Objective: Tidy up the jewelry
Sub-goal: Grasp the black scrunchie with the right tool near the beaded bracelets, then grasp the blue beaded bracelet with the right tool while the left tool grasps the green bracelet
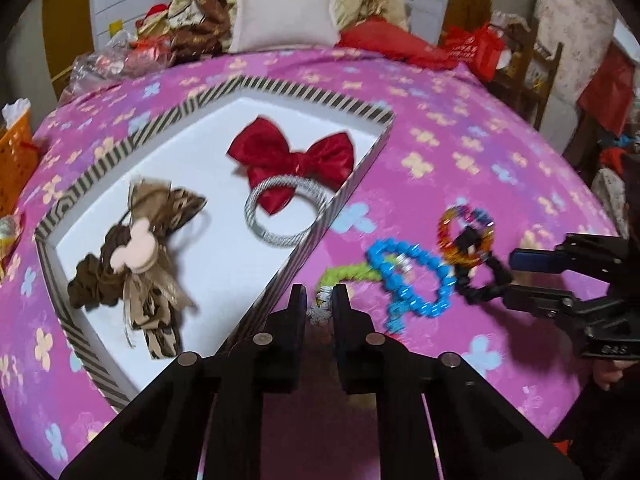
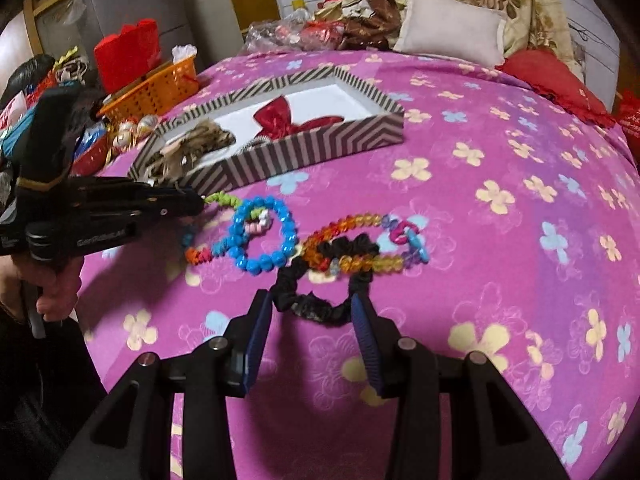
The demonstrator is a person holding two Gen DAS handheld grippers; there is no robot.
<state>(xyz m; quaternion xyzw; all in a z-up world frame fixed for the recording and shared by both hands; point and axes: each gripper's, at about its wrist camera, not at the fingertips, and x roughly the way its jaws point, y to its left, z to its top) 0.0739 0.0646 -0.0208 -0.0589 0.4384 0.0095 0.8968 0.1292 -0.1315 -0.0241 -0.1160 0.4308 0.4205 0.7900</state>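
Left hand-held gripper (image 1: 319, 300) clamped on green bead bracelet (image 1: 352, 272) on the bed, striped box (image 1: 280, 292) at its 10 o'clock; right hand-held gripper (image 2: 312, 308) apart around black scrunchie (image 2: 316, 304); lift slowly, as the blue bracelet (image 2: 264, 236) overlaps.

You're looking at a glossy satin bow (image 1: 294, 158) and a ribbed metallic bangle (image 1: 286, 212) at frame centre; faceted plastic beads (image 2: 264, 234) are glinting on the matt printed cloth (image 2: 500, 160); the scrunchie (image 2: 316, 304) is showing matt crinkled fabric.
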